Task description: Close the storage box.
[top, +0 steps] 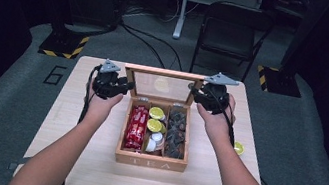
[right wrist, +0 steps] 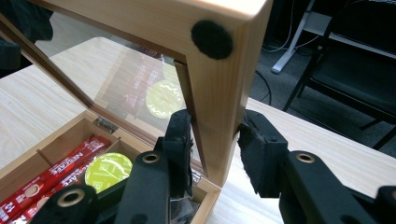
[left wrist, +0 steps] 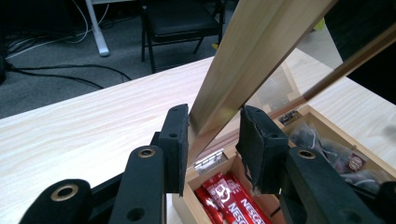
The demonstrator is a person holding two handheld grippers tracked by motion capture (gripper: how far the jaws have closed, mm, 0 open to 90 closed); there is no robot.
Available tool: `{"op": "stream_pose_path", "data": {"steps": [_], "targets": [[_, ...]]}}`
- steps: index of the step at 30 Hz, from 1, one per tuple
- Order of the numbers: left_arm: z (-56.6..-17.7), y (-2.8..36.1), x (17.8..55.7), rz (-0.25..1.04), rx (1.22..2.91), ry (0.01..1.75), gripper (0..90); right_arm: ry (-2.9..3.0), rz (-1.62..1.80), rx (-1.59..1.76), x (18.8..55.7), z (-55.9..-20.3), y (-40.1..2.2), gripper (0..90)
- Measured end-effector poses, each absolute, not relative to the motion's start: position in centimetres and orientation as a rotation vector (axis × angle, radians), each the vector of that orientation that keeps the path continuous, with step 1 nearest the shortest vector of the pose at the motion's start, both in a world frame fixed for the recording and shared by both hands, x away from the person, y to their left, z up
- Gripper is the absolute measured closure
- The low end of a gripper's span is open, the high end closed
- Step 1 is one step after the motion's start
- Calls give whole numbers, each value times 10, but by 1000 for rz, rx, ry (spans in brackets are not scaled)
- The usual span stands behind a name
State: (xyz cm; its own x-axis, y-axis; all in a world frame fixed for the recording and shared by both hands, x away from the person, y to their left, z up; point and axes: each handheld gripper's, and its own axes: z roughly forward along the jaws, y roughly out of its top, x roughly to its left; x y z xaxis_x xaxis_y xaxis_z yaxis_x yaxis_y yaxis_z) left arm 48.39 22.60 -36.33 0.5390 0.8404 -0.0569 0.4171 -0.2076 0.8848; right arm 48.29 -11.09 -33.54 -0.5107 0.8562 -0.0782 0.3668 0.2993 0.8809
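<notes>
so, going from the left: the left gripper has its jaws pinching the left side rail of the lid of the wooden tea box, which sits around the middle of the desk, toward its far edge. the lid stands open and near upright, glass pane facing the person. inside the box lie red coffee sticks, yellow-topped capsules and dark tea bags. the right gripper has its jaws clamped on the lid's right side rail, just under a black felt pad. to do this well, i'd judge both hands should swing together about the hinge, evenly, so the frame doesn't twist. another yellow capsule lies near the desk's right edge. beyond the pale wood desk are grey carpet, cables and a black chair.
</notes>
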Motion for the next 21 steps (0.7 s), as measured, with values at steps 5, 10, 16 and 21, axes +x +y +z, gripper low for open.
{"op": "stream_pose_path", "data": {"steps": [5,10,16,21], "targets": [[-352,228,474,563,1807,1011,627,2020,1155,1091,478,-337,-111,639],[-342,229,463,573,1808,978,627,2023,1161,1089,473,-339,-112,634],[-339,229,449,570,1831,945,608,2031,1184,1079,462,-345,-115,626],[-344,231,437,559,1845,922,598,2035,1193,1065,450,-352,-117,620]]}}
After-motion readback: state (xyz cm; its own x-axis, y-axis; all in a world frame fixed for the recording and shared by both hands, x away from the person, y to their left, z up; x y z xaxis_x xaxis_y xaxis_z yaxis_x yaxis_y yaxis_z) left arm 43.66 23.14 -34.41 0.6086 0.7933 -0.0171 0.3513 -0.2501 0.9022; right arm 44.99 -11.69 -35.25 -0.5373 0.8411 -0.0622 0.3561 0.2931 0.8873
